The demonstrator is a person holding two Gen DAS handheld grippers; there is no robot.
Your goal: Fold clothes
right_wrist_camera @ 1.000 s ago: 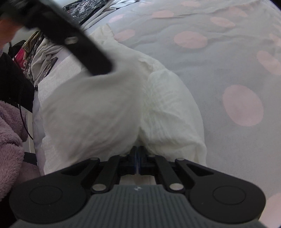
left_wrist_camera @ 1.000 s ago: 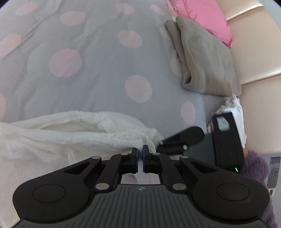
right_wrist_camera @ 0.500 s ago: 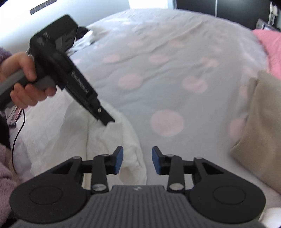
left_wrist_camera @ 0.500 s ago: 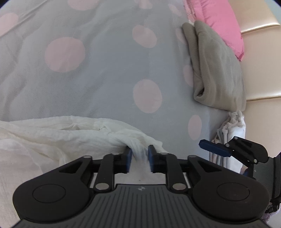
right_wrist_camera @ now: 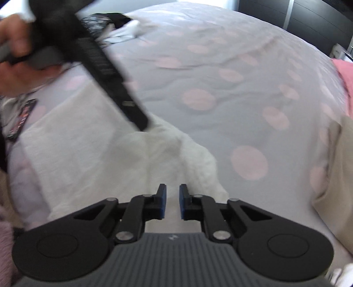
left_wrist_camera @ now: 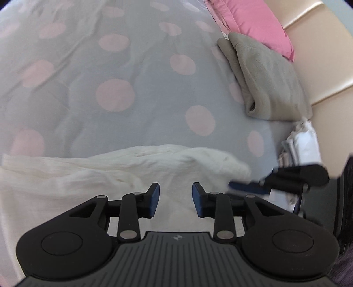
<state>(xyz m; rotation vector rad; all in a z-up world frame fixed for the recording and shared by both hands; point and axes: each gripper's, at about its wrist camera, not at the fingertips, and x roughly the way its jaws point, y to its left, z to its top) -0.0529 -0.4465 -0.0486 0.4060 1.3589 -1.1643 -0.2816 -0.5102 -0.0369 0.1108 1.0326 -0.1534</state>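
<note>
White garment [left_wrist_camera: 123,172]: thin crinkled cloth, matt, finely wrinkled. Bedspread [left_wrist_camera: 136,72]: smooth quilted cloth, grey with pale pink dots, matt (stitch lines raise shallow creases). Folded grey-beige garment [left_wrist_camera: 269,77]: soft fleecy cloth, dull nap. Pink pillow [left_wrist_camera: 258,19]: smooth cloth with a faint sheen. Headboard [left_wrist_camera: 326,66]: padded cream covering, glossy, leather-like. Left gripper [left_wrist_camera: 175,199] and right gripper [right_wrist_camera: 172,204]: matt black plastic with ribbed grey housing, bright metal pins, blue rubbery pads [right_wrist_camera: 163,204]. Sleeve [right_wrist_camera: 5,249]: fluffy mauve pile.
</note>
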